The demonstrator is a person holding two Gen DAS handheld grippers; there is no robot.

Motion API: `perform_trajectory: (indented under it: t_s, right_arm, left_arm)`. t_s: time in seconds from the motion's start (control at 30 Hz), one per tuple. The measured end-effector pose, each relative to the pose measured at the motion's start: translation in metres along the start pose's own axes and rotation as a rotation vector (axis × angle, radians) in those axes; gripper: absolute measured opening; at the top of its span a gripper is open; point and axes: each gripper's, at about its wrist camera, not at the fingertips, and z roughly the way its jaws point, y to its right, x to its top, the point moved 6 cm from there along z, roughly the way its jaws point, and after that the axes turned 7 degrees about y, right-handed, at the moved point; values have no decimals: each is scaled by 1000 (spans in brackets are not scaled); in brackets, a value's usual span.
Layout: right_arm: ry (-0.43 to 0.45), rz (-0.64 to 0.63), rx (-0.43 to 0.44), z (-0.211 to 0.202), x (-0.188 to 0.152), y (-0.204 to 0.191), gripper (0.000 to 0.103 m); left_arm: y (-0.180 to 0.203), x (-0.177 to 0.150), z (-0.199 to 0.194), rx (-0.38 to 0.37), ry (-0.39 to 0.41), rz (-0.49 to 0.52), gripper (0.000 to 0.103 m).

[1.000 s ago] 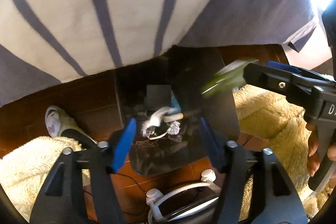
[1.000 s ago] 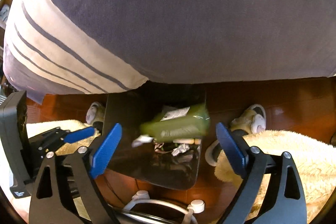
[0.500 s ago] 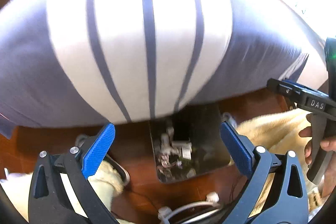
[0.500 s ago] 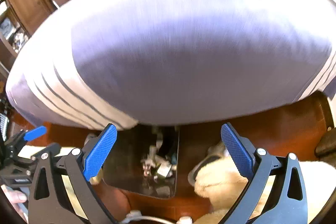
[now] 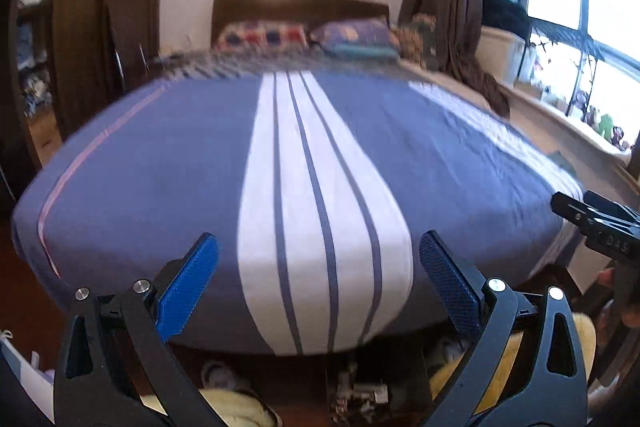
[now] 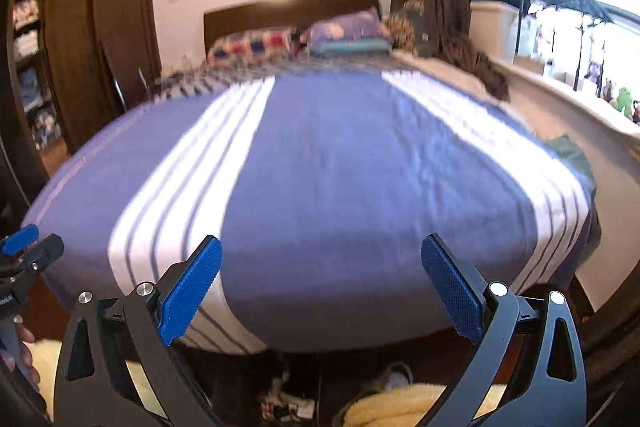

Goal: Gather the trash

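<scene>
Both grippers, left (image 5: 318, 277) & right (image 6: 320, 279), jaws wide open, nothing held. Trash sits in bin (image 5: 362, 393) on floor at bed (image 5: 320, 167) foot. Drop looks done; next: find more trash, none visible on bed.

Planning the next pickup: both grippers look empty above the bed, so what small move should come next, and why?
Probably pan across the bedspread looking for more trash. The left gripper and right gripper are both open with nothing between the pads, the cover ahead shows no litter, and the bin sits below at the bed's foot.
</scene>
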Motion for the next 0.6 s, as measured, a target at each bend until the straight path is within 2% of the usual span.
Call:
perform_trajectory:
  t_s: [0.3, 0.6]
  right_arm:
    - [170, 6, -39, -42, 58, 5, 100]
    - [242, -6, -56, -61, 83, 5, 100]
  left_arm:
    - [-1, 53, -38, 74, 165, -6, 95]
    - [-2, 80, -66, 99, 251, -5, 95]
